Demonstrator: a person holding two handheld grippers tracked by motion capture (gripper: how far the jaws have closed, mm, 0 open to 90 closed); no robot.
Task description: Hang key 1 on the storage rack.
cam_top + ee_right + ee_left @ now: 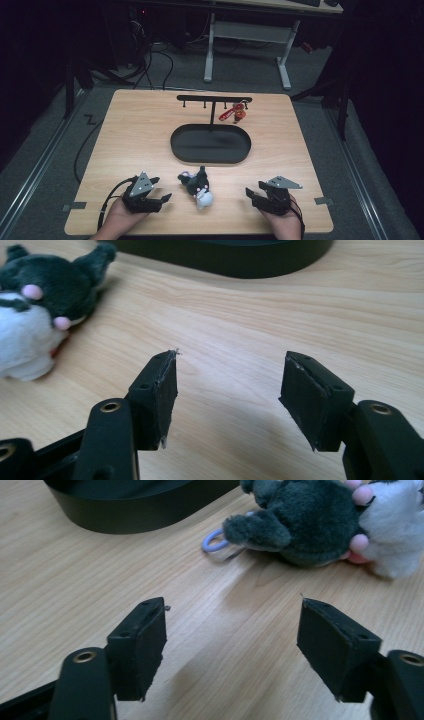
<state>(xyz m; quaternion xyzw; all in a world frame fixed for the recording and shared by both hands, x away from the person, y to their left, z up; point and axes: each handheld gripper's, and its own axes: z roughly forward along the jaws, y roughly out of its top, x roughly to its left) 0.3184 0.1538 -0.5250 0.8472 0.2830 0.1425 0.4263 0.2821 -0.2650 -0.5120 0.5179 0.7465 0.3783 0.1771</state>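
**Plush keychain: not yet picked up, hook still waiting**

Nearest me, my left gripper (pixel 161 199) and right gripper (pixel 251 195) both stand spread and empty on either side of the plush toy (pixel 198 186), which lies on the table (pixel 125 130) between them, untouched. Beyond: black oval tray (pixel 210 145), empty. Farthest: hook rack (pixel 214 99), one red keychain (pixel 233 113) hung. I judge grasping and hanging remain.

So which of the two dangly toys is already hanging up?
The red keychain hangs from a peg at the right end of the black rack. The grey and white plush lies flat on the table, between both tools.
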